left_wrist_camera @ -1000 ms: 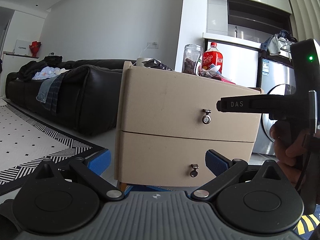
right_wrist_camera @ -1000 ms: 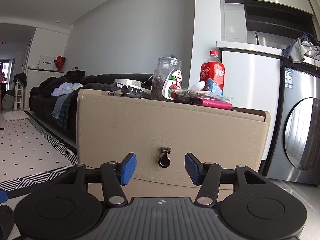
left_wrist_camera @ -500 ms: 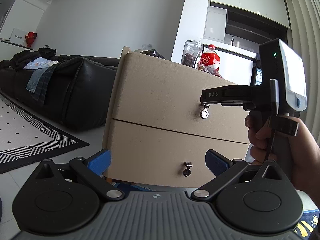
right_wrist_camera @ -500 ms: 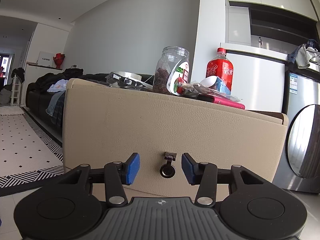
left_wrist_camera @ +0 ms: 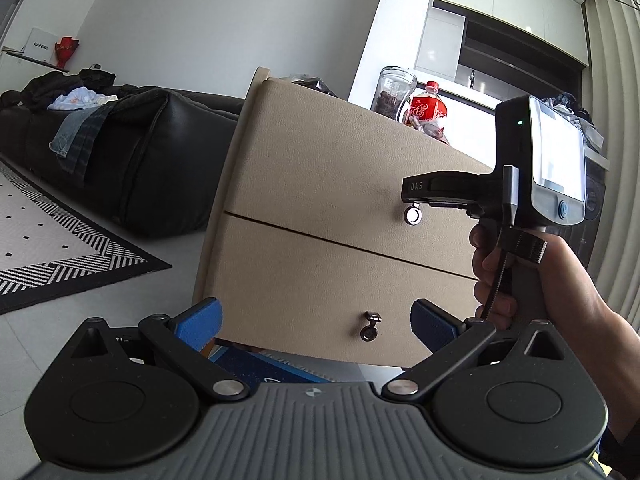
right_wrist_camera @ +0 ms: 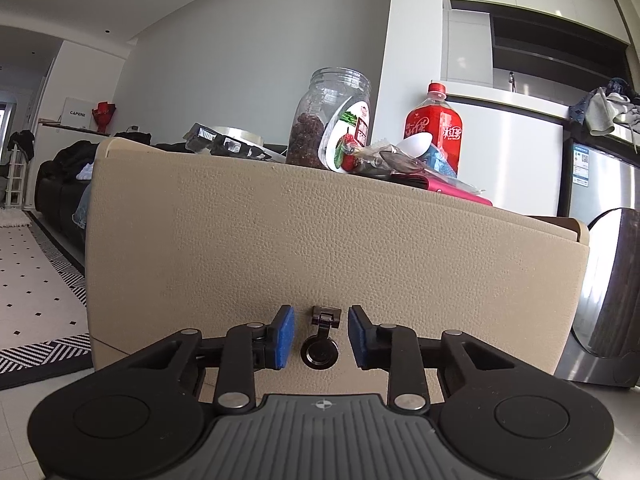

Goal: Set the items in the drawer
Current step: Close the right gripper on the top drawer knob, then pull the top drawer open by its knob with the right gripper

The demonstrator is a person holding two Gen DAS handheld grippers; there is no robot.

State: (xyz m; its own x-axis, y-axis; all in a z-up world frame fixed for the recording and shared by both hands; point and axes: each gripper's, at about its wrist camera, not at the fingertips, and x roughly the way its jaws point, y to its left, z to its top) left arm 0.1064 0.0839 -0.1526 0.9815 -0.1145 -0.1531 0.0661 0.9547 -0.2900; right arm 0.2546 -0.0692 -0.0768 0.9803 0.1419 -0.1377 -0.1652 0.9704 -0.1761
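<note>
Beige leather-grain cabinet, 2 drawers, both shut.

- Upper drawer: ring pull hangs at centre front. Right tongs straddle it, blue pads either side w/ a narrow gap each; not touching the ring as far as can be told. Tongs narrow but not closed. In left wrist view the right tongs' tip sits just above that ring, a hand gripping the handle below a lit screen unit.
- Lower drawer: own ring pull, untouched. Left tongs wide apart, empty, held low in front of this drawer, apart from it.
- Cabinet top, items (not in any drawer): clear jar w/ dark contents, red-capped drink bottle, white plastic spoon on crinkled wrappers, pink flat item near right edge, dark packet + tape roll at left. All sit on top; jar and bottle upright.
- Surrounds: black sofa w/ clothes heaped on it, left of cabinet; black/white patterned rug on floor; washing machine to the right; blue box on floor under cabinet front, partly hidden by left tongs' body.
</note>
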